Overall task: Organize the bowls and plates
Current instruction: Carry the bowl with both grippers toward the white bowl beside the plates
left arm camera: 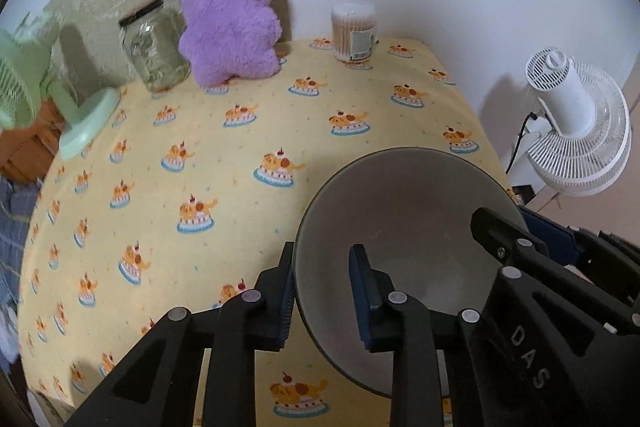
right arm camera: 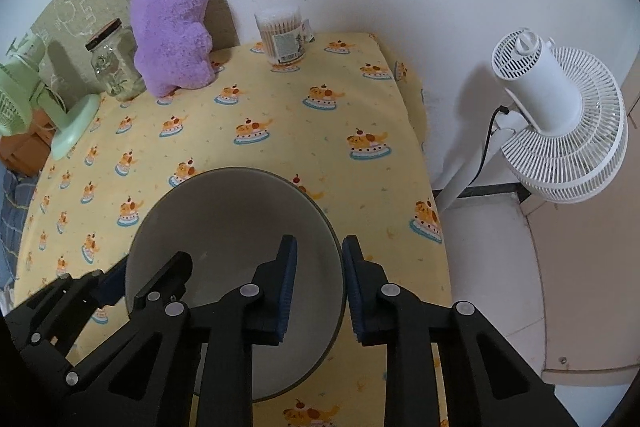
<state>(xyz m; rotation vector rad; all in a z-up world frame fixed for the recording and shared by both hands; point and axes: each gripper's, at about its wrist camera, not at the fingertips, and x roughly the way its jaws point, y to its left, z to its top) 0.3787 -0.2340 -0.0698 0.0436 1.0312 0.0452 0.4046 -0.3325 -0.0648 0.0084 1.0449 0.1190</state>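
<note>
So both tools are clamped on the same bowl [left arm camera: 404, 227], one on each side of its rim. Left tool [left arm camera: 320, 291] pinches the rim at the lower middle of its view, one finger outside, one inside. Right tool [right arm camera: 318, 279] does the same on the opposite rim, lower middle of its own view. Bowl is grey-white inside with a dark edge, sitting low in both frames over the yellow cake-print tabletop [left arm camera: 224, 163]. Purple plush [left arm camera: 230, 11], jar [left arm camera: 154, 47] and swab tub [left arm camera: 354, 31] sit along the top; white fan [right arm camera: 560, 123] at right.
</note>
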